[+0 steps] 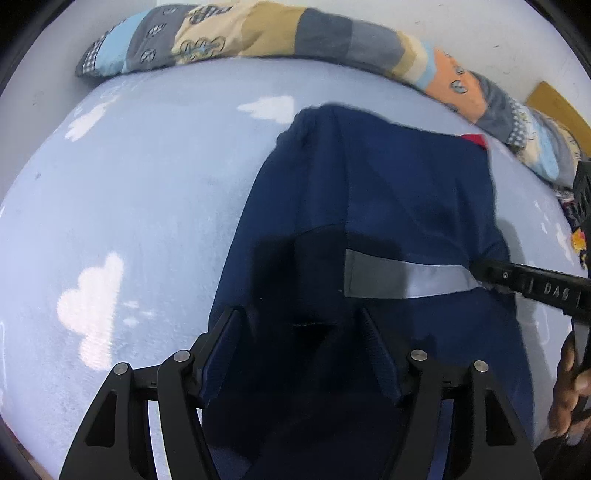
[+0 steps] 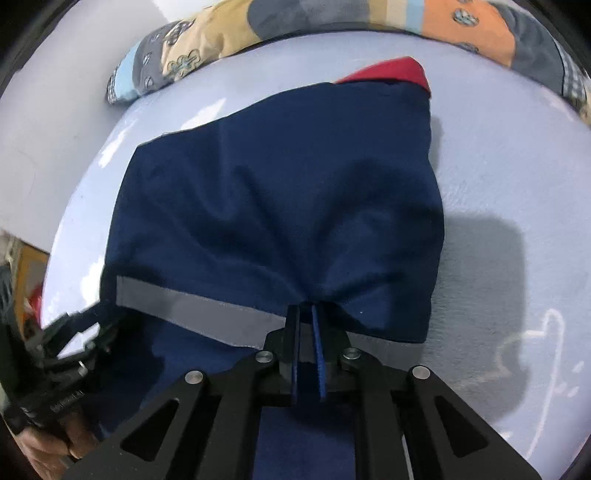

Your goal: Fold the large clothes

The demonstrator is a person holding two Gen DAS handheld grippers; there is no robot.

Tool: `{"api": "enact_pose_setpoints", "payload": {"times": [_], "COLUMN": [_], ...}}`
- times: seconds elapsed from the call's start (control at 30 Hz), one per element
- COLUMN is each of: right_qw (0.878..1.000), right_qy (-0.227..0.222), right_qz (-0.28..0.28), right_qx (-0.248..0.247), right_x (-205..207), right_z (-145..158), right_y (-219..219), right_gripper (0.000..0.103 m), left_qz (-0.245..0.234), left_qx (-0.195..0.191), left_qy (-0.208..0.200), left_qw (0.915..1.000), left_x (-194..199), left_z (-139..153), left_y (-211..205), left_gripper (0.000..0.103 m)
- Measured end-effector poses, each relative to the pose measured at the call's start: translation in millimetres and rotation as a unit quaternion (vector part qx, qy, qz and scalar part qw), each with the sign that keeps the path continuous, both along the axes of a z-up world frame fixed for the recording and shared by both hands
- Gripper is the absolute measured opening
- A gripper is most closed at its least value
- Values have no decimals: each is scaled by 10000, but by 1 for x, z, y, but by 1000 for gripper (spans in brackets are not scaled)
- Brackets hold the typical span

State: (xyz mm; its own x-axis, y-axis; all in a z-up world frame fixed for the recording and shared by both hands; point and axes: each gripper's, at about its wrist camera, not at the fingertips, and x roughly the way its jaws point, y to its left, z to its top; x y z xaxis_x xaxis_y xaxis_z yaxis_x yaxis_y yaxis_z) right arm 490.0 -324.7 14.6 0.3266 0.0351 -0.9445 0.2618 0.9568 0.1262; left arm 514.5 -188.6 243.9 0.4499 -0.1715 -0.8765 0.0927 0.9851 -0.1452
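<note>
A navy garment (image 1: 369, 192) (image 2: 277, 192) lies folded over on a light-blue bed sheet (image 1: 147, 192) (image 2: 498, 166). It has a grey reflective stripe (image 1: 406, 280) (image 2: 192, 306) and a red part (image 1: 474, 139) (image 2: 388, 72) at its far end. My right gripper (image 2: 304, 310) is shut on a pinch of navy cloth just past the stripe, and puckers fan out from the pinch. In the left wrist view the right gripper (image 1: 476, 267) comes in from the right at the stripe's end. My left gripper (image 1: 299, 317) stands wide open over the garment's near part; its pads press on nothing.
A patchwork quilt roll (image 1: 258, 29) (image 2: 461, 22) runs along the far edge of the bed against a white wall. A person's hand (image 1: 569, 387) (image 2: 44, 450) shows at each picture's edge. The left gripper (image 2: 74, 339) appears blurred at the right wrist view's lower left.
</note>
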Motion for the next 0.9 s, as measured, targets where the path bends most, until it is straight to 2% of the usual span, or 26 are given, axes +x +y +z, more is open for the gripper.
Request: {"api": "enact_pose_setpoints", "payload": {"times": [0.03, 0.1, 0.17, 0.23, 0.3, 0.37, 0.43, 0.47, 0.53, 0.6, 0.7, 0.9], "right_qw": [9998, 9980, 9954, 9924, 9894, 9870, 9869, 9875, 9821, 9693, 9608, 9546], "right_qy": [-85, -329, -587, -905, -1070, -1172, -1015, -800, -744, -725, -728, -598], "right_qz": [-38, -47, -21, -100, -156, -299, -423, -533, -725, -883, -968, -932], "right_qx": [176, 539, 760, 825, 968, 1062, 1180, 1249, 1570, 2178, 2495, 2767], "right_x": [-6, -21, -46, -75, -98, -117, -108, -107, -109, -122, -122, -119], "right_z": [8, 22, 40, 56, 62, 54, 35, 26, 21, 18, 15, 7], "right_y": [-4, -9, -16, -21, -22, -32, -40, -46, -55, -65, -68, -73], "right_gripper": [11, 21, 47, 59, 59, 62, 62, 62, 62, 62, 64, 66], "left_qz": [-38, -75, 38, 149, 347, 518, 681, 739, 873, 965, 833, 255], "left_qx": [-144, -329, -273, -341, -385, -369, -385, -418, -568, -848, -1339, -1881], "left_qy": [-38, -162, -211, -167, -93, -14, 148, 210, 321, 436, 741, 1281], "left_qw": [9999, 9993, 9994, 9992, 9986, 9980, 9968, 9962, 9940, 9908, 9847, 9734], "left_x": [-1, -6, -8, -9, -9, -6, -1, 3, 9, 13, 24, 56], "left_z": [3, 8, 7, 6, 4, 1, -7, -6, -8, -9, -17, -44], "left_y": [2, 14, 29, 37, 46, 53, 61, 61, 63, 67, 66, 61], "left_gripper": [64, 65, 65, 69, 69, 69, 69, 69, 69, 69, 70, 70]}}
